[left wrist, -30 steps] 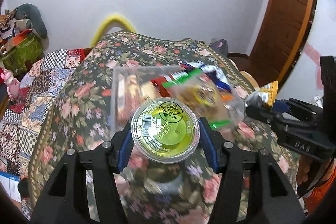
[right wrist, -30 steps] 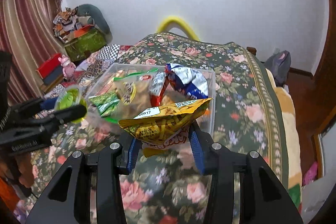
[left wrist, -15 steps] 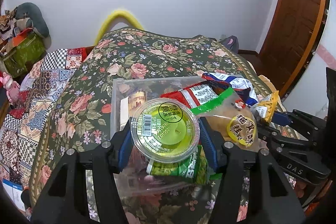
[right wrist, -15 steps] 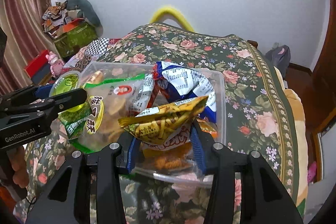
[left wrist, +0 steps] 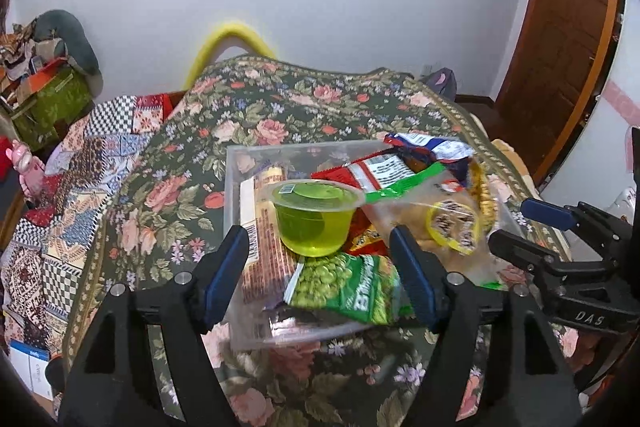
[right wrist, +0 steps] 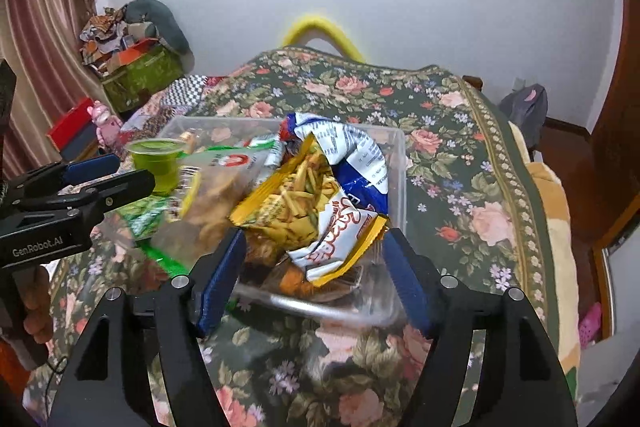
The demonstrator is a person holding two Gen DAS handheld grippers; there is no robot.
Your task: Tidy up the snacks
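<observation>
Through the left wrist camera I see my left gripper (left wrist: 316,259) with its fingers (left wrist: 224,273) spread wide and holding nothing. The green jelly cup (left wrist: 314,217) sits just ahead of them and between their lines, free of both pads, perched on the packets piled in the clear plastic box (left wrist: 234,163) on the flowered bedspread (left wrist: 256,115). I judge the cup to be light, stiff-walled and smooth, with a thin film lid; its perch on a green pea packet (left wrist: 352,291) and a long wrapped bar (left wrist: 266,247) looks loose, so it may tip. If I retake it, I would close on the side wall below the rim, not on the lid. At the right edge the other gripper shows, its fingers apart.

Through the right wrist camera my right gripper (right wrist: 310,275) is likewise wide and empty. The yellow chip bag (right wrist: 296,203) lies in the box just beyond the fingertips, between them, touching neither, leaning on a blue and white bag (right wrist: 348,155). It looks light, soft, crinkly and slippery, with brittle contents; I would pinch a sealed edge, gently. The box looks overfull, its heap standing above the rim, so anything could slide off. The jelly cup is visible at the far left of the box, beside the left gripper.
</observation>
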